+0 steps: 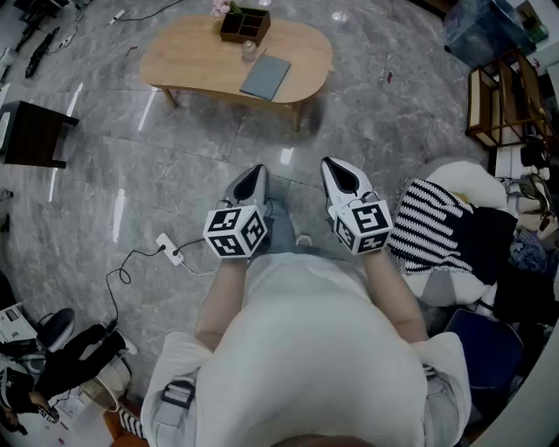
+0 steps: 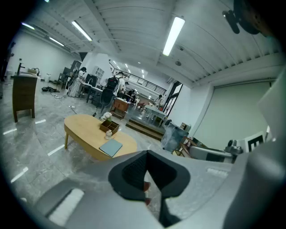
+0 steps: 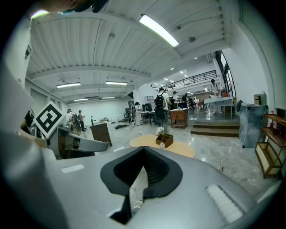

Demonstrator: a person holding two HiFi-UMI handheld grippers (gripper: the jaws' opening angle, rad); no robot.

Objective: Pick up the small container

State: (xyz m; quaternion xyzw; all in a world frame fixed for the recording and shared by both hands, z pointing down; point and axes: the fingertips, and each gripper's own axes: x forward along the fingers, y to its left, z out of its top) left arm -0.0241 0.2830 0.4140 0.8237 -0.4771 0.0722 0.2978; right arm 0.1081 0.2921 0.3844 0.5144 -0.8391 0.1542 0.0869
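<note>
The small container [image 1: 249, 51] is a little pale jar standing on the oval wooden table [image 1: 192, 61], well ahead of me, just in front of a dark wooden compartment box [image 1: 244, 24]. It also shows in the left gripper view as the jar [image 2: 108, 133] and, tiny, in the right gripper view as the jar [image 3: 161, 145]. My left gripper [image 1: 253, 177] and right gripper [image 1: 341, 172] are held close to my body, side by side, far short of the table. Both have their jaws together with nothing between them.
A grey-blue notebook [image 1: 265, 77] lies on the table beside the jar. On the floor between me and the table lies a white power strip [image 1: 170, 249] with its cable. A striped cloth [image 1: 428, 223] sits at my right, a wooden shelf [image 1: 507, 96] beyond, and a dark side table [image 1: 35, 135] stands at the left.
</note>
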